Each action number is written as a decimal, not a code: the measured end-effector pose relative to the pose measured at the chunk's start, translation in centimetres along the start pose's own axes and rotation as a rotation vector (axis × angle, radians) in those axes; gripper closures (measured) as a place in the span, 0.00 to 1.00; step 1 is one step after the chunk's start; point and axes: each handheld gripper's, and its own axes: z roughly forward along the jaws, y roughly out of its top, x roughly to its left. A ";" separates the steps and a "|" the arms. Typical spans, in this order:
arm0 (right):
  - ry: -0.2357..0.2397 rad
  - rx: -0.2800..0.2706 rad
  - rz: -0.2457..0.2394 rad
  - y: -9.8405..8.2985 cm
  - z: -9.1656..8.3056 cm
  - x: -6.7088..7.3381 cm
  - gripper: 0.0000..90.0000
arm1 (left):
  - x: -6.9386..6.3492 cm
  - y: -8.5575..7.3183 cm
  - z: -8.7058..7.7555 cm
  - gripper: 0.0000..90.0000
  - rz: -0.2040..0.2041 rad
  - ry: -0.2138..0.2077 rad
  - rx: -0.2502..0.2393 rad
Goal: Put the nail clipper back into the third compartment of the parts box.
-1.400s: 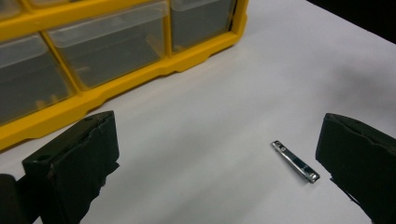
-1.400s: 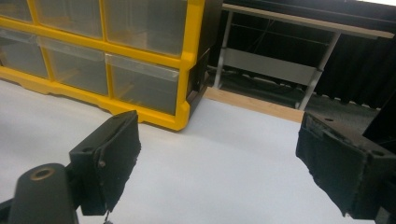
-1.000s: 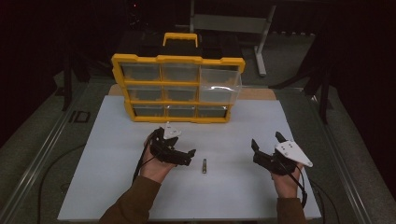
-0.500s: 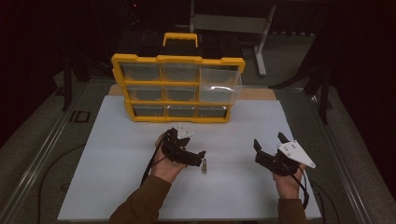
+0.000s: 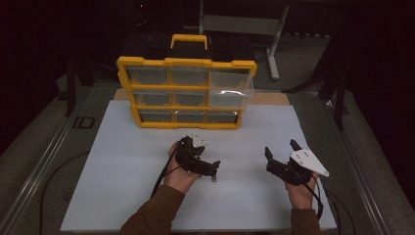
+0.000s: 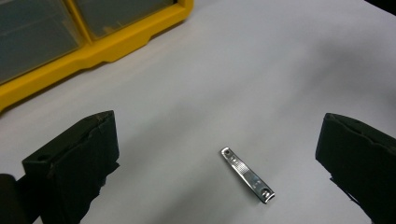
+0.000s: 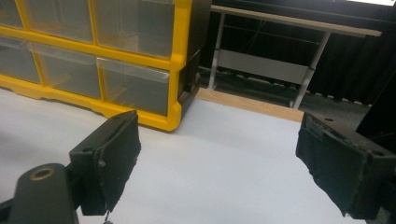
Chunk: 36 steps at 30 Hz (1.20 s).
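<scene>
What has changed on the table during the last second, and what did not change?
The left gripper moved right and a little nearer to the person, so its open jaws now sit over the nail clipper, not yet gripping it. The right gripper shifted only slightly and stays open. The nail clipper and the yellow drawer organizer stayed where they were.
</scene>
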 end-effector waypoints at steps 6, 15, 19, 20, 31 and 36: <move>0.000 0.005 0.003 -0.1 0.0 0.0 0.15 | -0.3 0.0 0.5 0.00 0.014 0.003 0.022; 0.000 0.008 0.001 -0.2 0.1 0.0 0.15 | -0.6 0.0 1.0 0.00 0.015 0.004 0.049; 0.001 0.011 0.000 -0.3 0.2 0.0 0.15 | -0.7 0.0 1.3 0.00 0.025 0.008 0.071; 0.001 0.012 -0.001 -0.3 0.2 0.0 0.15 | -0.8 0.0 1.4 0.00 0.025 0.008 0.073; -0.004 0.013 0.000 -0.3 0.1 0.0 0.15 | -1.0 -0.1 2.1 0.00 0.033 0.002 0.093; -0.002 0.015 -0.006 -0.3 0.2 0.0 0.15 | -1.3 -0.2 2.7 0.00 0.030 -0.017 0.111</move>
